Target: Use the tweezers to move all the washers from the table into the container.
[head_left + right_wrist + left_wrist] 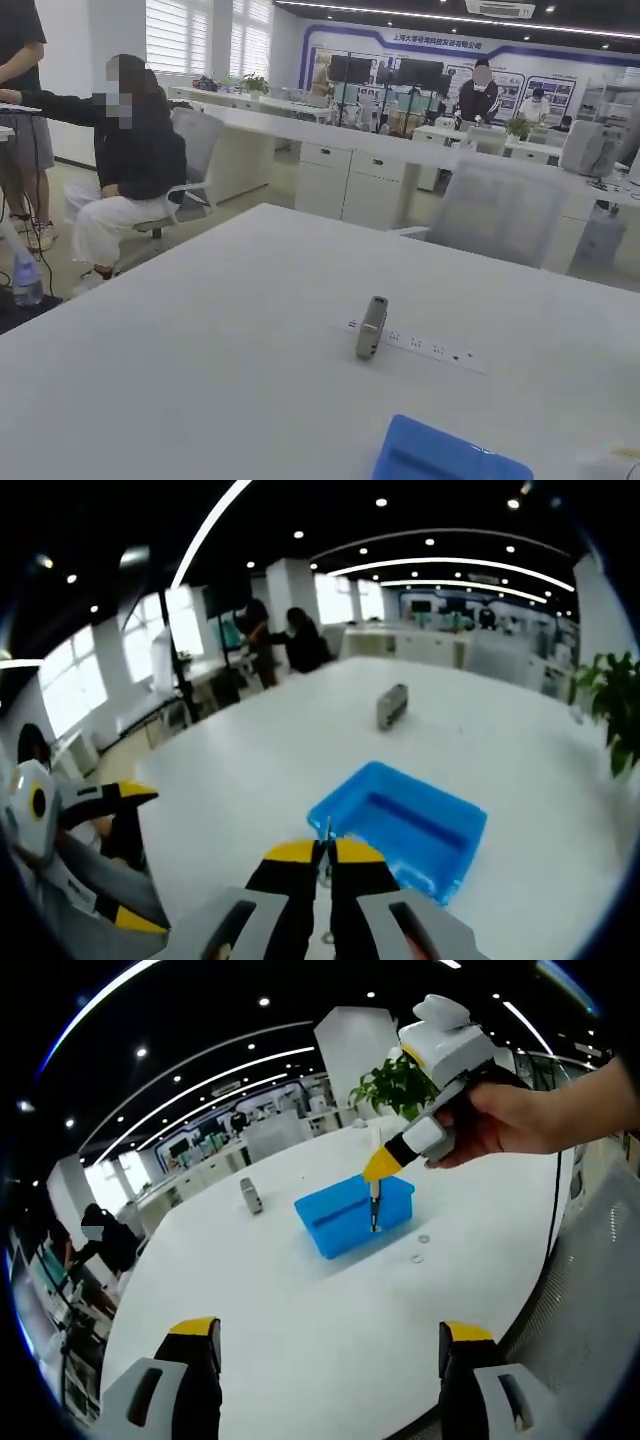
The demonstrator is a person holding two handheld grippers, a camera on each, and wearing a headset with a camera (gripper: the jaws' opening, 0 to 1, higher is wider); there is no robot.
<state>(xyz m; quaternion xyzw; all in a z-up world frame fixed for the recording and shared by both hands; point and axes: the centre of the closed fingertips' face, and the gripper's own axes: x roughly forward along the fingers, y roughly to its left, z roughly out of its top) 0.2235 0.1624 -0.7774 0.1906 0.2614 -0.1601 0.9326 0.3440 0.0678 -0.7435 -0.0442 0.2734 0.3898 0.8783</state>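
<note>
Washers [424, 1239], two small flat metal rings, are seen lying on the smooth white worktop [300, 1310], just beside the blue container [340, 1225] and not yet inside it. The tweezers [374, 1210], thin and metallic, are clamped between the closed, yellow-tipped jaws of the right gripper [383, 1167], which is carried in a hand [500, 1120]. They are pointed steeply down at the container's near wall. This upright hold is judged to let the fine tips be lowered straight onto a flat ring that offers little edge to catch. Whether a washer is pinched in the tips cannot be told.

The container is a shallow rectangular tray of glossy blue plastic with a raised rim, set close to the washers so that each carry is short. The left gripper [330, 1330] is held low over the worktop with its jaws spread wide and nothing between them, apparently clear of the work. A small grey object [250, 1196] stands beyond the container.
</note>
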